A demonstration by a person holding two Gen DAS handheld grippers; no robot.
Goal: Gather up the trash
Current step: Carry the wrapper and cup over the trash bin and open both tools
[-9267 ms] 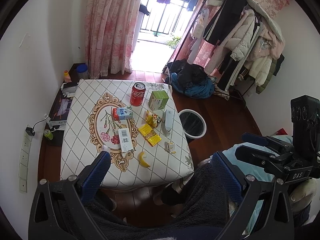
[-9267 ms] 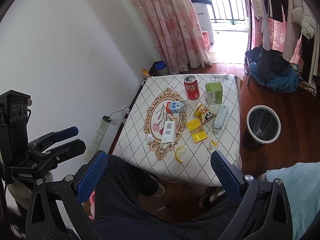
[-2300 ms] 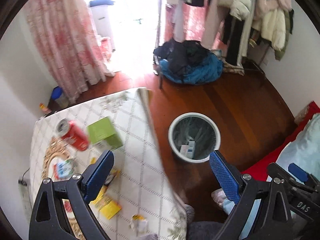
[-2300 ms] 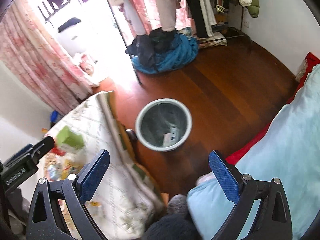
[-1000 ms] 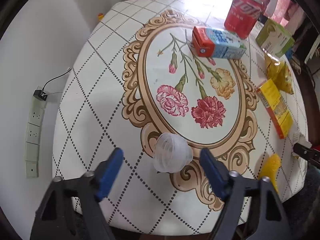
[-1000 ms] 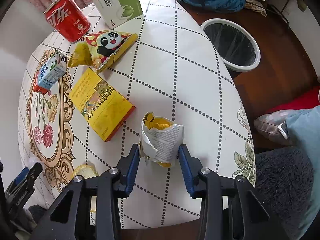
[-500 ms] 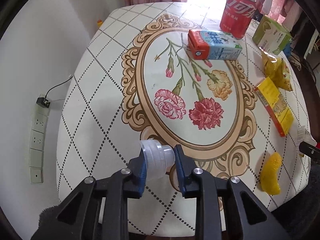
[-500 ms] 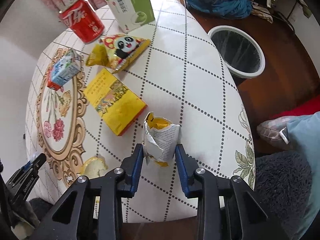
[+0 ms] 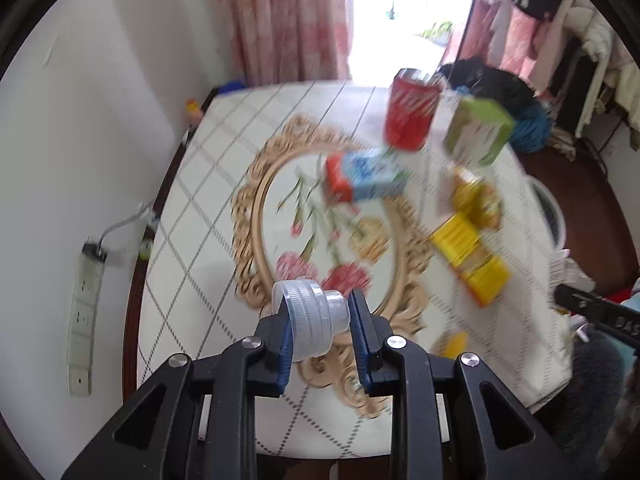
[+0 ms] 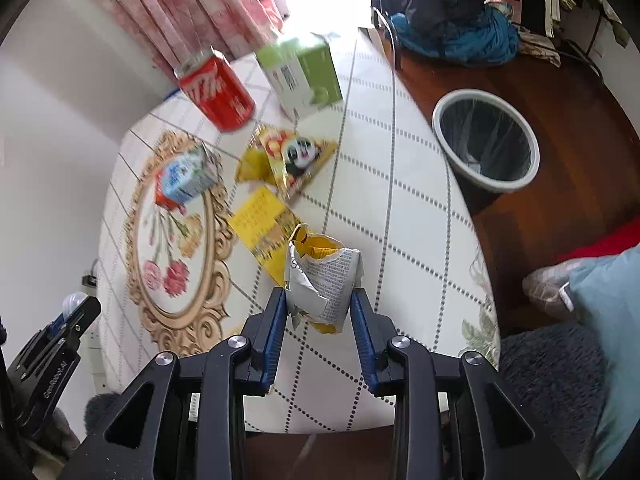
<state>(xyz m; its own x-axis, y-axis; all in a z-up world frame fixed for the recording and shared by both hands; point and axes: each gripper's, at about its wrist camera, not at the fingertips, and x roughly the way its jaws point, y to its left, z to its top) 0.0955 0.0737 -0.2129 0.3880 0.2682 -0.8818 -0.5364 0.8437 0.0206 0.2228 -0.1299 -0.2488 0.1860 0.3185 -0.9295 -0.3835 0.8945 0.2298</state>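
My left gripper (image 9: 318, 330) is shut on a clear plastic cup (image 9: 310, 320), held lifted above the near end of the table (image 9: 192, 216). My right gripper (image 10: 320, 314) is shut on a crumpled yellow-and-white wrapper (image 10: 322, 276), raised over the table's near right side. On the table lie a red can (image 10: 218, 94), a green carton (image 10: 300, 76), a blue-and-red milk carton (image 10: 184, 178), a panda snack bag (image 10: 294, 158) and a yellow box (image 10: 260, 220). A white trash bin (image 10: 486, 146) stands on the floor to the right.
A yellow peel (image 9: 450, 340) lies near the table's front edge. The wall with a socket strip (image 9: 86, 300) is on the left. Pink curtains (image 9: 288, 20), a clothes rack and a blue heap (image 10: 452, 36) are behind. A person's slipper (image 10: 548, 280) and blue bedding are at right.
Both grippers rose from the table with their loads, the left with the cup, the right with the wrapper. Both views have tilted up toward the room.
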